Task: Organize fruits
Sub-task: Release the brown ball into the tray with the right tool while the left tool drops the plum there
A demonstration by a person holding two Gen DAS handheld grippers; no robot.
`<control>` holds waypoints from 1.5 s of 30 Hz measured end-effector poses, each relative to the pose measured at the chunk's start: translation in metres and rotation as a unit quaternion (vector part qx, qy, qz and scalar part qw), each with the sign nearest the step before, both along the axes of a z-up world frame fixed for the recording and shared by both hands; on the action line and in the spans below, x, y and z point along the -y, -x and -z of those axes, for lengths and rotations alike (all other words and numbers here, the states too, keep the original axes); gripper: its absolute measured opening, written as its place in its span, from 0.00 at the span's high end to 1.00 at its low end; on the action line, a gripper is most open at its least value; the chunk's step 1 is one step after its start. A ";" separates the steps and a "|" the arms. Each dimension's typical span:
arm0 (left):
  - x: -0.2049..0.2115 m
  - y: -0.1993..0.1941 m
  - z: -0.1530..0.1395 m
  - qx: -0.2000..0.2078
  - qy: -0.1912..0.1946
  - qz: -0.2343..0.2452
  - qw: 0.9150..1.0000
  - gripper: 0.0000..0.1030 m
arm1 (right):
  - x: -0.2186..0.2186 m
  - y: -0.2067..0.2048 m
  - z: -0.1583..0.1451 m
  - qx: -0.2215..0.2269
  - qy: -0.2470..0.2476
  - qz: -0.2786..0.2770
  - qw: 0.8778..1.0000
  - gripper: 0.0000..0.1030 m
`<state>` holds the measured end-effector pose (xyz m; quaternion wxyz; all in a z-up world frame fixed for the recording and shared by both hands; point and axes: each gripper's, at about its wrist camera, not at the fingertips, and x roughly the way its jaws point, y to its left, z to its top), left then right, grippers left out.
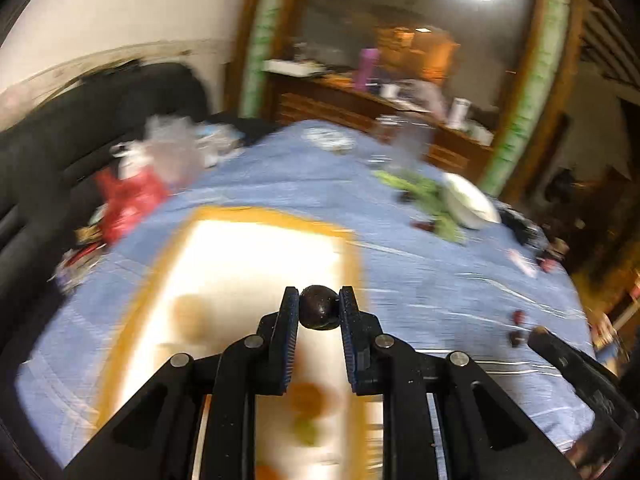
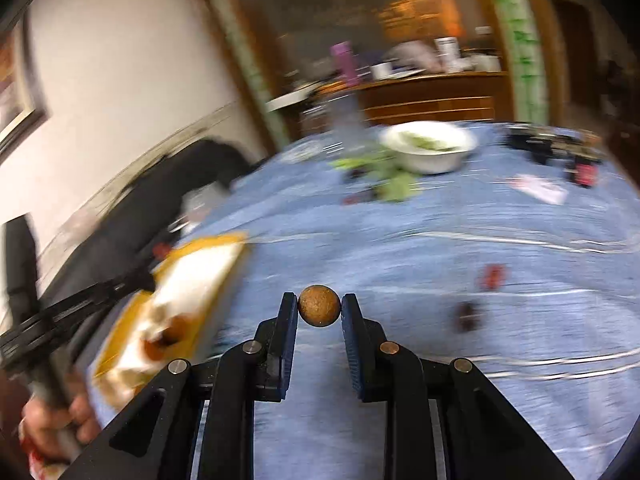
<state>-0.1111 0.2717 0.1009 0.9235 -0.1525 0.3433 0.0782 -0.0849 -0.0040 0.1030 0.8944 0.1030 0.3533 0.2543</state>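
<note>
1. My left hand-held gripper [image 1: 319, 307] is clamped on a dark fruit [image 1: 319, 307], small, round, near-black with a glossy, slightly dimpled skin, pinched right at the fingertips.
2. That dark fruit hangs above the right edge of the tray [image 1: 276, 218], a white tray with a yellow-orange rim lying on the blue-covered bench [image 1: 440, 280].
3. In the tray I can make out blurred orange-brown fruits [image 1: 308, 400] on the near side and something small and greenish next to them; motion blur hides the detail.
4. My right hand-held gripper [image 2: 319, 311] is closed on a brown fruit [image 2: 319, 311], a small ball with a rough, speckled tan-brown skin, matte, held between the tips.
5. The brown fruit sits above the bare blue cloth, right of the tray [image 2: 200, 256], which shows at the left of this view.
6. To the right on the cloth, a couple of small red and dark loose fruits [image 2: 494, 276] lie apart from each other, too blurred to name.
7. Far across the bench there's a white bowl [image 2: 430, 148] with greenish bits inside, and green leaves [image 2: 384, 176] scattered just to its left with a few dark red fruits among them.
8. The left view also shows a red bag [image 1: 128, 204] at the far-left edge of the bench.
</note>
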 end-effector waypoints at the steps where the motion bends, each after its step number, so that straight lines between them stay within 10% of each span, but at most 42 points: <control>1: -0.012 0.001 0.001 -0.006 0.005 -0.005 1.000 0.81 | -0.020 0.004 -0.001 -0.003 0.003 -0.026 1.000 0.76; 16: -0.073 -0.015 0.047 -0.068 0.039 -0.023 0.997 0.79 | -0.200 0.040 0.040 -0.026 0.110 -0.174 0.978 0.75; 21: -0.073 -0.005 0.037 -0.064 0.048 -0.033 0.996 0.42 | -0.210 0.045 0.045 -0.037 0.111 -0.178 0.977 0.70; 30: -0.036 0.040 -0.006 -0.022 -0.020 -0.051 0.998 0.24 | -0.166 0.056 0.030 -0.041 0.073 -0.133 0.988 0.52; 38: 0.050 0.077 -0.042 0.027 -0.167 -0.046 0.985 0.12 | -0.086 0.070 0.023 -0.060 0.020 -0.044 0.997 0.48; 45: 0.096 0.088 -0.050 0.027 -0.174 0.004 0.984 0.11 | -0.029 0.088 0.016 -0.054 -0.027 0.012 0.998 0.41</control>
